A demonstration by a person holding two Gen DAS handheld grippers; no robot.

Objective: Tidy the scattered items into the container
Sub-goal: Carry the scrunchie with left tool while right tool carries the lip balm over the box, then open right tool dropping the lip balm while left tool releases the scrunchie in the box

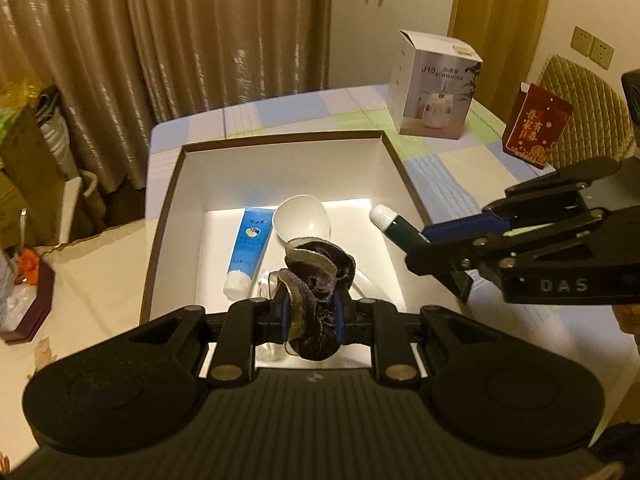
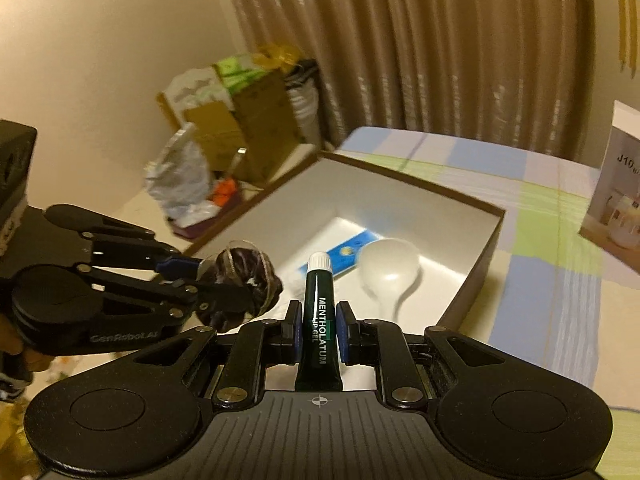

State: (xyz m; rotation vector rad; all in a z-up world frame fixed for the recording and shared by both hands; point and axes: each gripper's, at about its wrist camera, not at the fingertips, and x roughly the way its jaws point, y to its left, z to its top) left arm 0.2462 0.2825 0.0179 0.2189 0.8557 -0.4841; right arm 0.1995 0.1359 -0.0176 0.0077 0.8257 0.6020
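Observation:
A brown-rimmed white box (image 1: 394,152) sits on the table; it also shows in the right wrist view (image 2: 490,236). Inside lie a blue tube (image 1: 246,246) and a white plastic spoon (image 1: 302,216). My left gripper (image 1: 312,314) is shut on a dark velvet scrunchie (image 1: 320,280) and holds it over the box's near edge. My right gripper (image 2: 318,332) is shut on a dark green lip gel tube (image 2: 318,320) with a white cap, held over the box's right side. The tube (image 1: 394,224) and right gripper (image 1: 424,248) show in the left wrist view; the scrunchie (image 2: 244,276) and left gripper (image 2: 208,280) show in the right wrist view.
A white humidifier carton (image 1: 436,88) and a red card (image 1: 534,126) stand on the checked tablecloth (image 1: 460,176) behind the box. A padded chair back (image 1: 584,112) is at the right. Cardboard boxes and bags (image 2: 224,148) are piled on the floor by the curtain.

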